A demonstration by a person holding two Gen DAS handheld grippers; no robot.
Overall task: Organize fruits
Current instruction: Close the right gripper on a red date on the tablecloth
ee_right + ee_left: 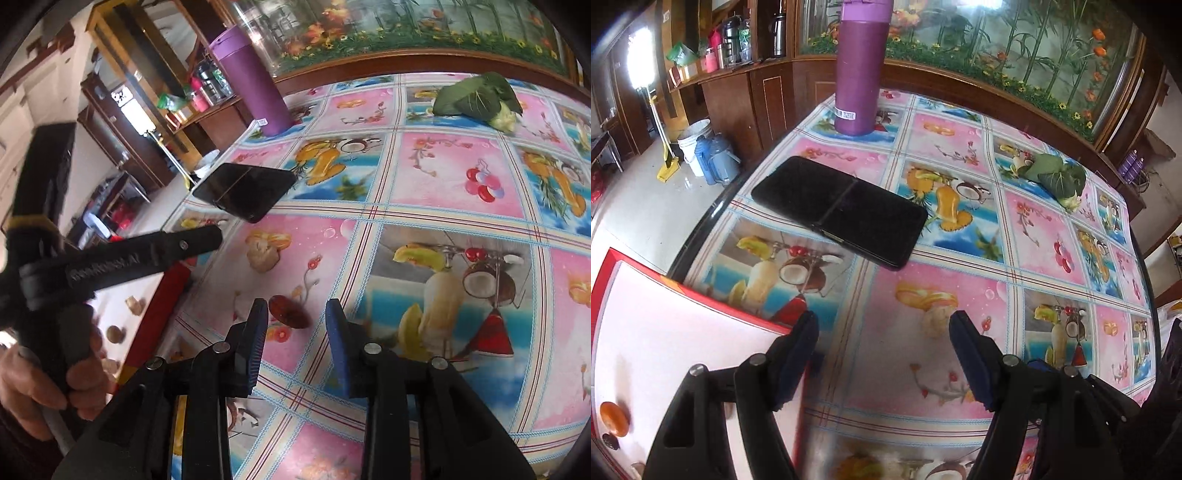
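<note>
Landmark: the red-rimmed tray (683,332) at the table's left edge.

- Tray: white floor, red border. An orange fruit (614,418) sits inside near its left side; a dark small piece lies just below it. The right wrist view shows brownish pieces (115,333) in the tray as well; their kind is too blurred to tell.
- Left gripper (882,325): fingers spread apart, holding nothing, its left finger over the tray's right rim and its right finger over bare tablecloth.
- Black folding case (842,210): flat on the cloth, beyond the tray and to its right.
- Purple bottle (858,74): upright, farther from the tray than the case.
- Reddish-brown fruit (288,314): on the cloth just right of the tray, apart from it.
- Right gripper (297,310): fingers apart, empty, the fruit lying just beyond the tips and nearer the left finger.
- Leafy vegetable (480,98): far right, well apart from the tray.

Risks, as judged: the fruit sits off-centre between the fingers, so closing may nudge it away or pinch only its edge. It looks smooth and flattish, likely to slip. The two tools are near each other beside the tray and could collide on the carry.
</note>
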